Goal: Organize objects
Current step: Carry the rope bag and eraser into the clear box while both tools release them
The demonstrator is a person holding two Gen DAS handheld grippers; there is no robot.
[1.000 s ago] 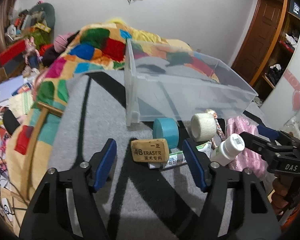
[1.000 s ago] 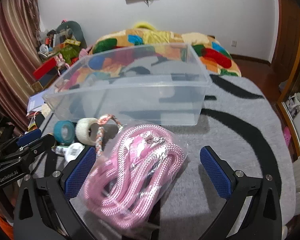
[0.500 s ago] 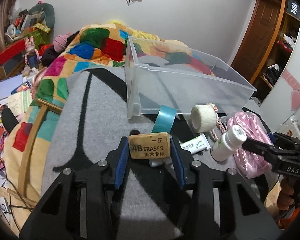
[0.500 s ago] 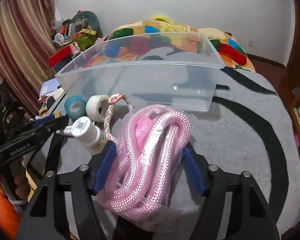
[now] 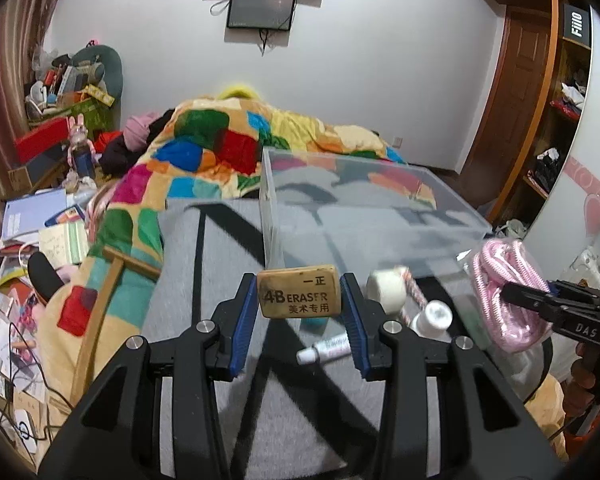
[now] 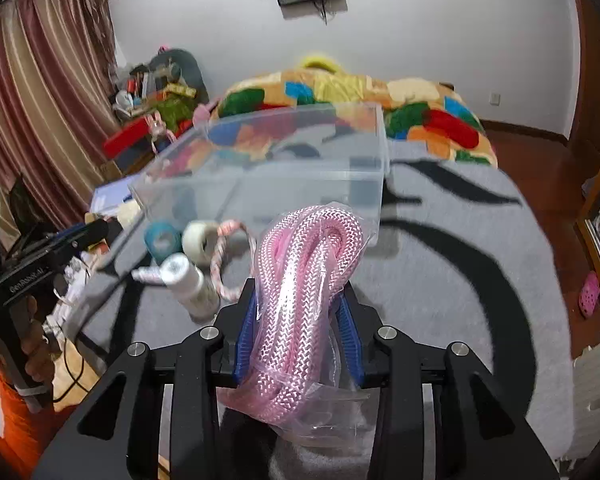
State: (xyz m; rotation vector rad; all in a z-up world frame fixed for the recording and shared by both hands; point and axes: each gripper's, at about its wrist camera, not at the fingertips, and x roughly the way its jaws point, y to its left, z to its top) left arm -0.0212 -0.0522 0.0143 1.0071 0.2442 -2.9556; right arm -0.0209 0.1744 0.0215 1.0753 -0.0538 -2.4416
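Note:
My left gripper (image 5: 299,304) is shut on a tan eraser (image 5: 299,297) marked 4B and holds it above the grey blanket, in front of the clear plastic bin (image 5: 364,216). My right gripper (image 6: 298,320) is shut on a bagged coil of pink rope (image 6: 300,280) and holds it up in front of the same bin (image 6: 284,168). The pink rope also shows at the right of the left wrist view (image 5: 504,292). On the blanket lie a white tape roll (image 6: 200,238), a teal tape roll (image 6: 162,240), a white bottle (image 6: 188,282), a small tube (image 5: 326,349) and a braided cord (image 6: 224,264).
A patchwork quilt (image 5: 220,148) lies behind the bin. Piles of books and clutter (image 5: 40,220) fill the floor on the left. A wooden door and shelves (image 5: 540,100) stand on the right. The grey blanket (image 6: 440,264) stretches to the right of the bin.
Both grippers closed from open onto their objects, the left on the eraser and the right on the pink rope bag, and both have lifted them off the blanket.

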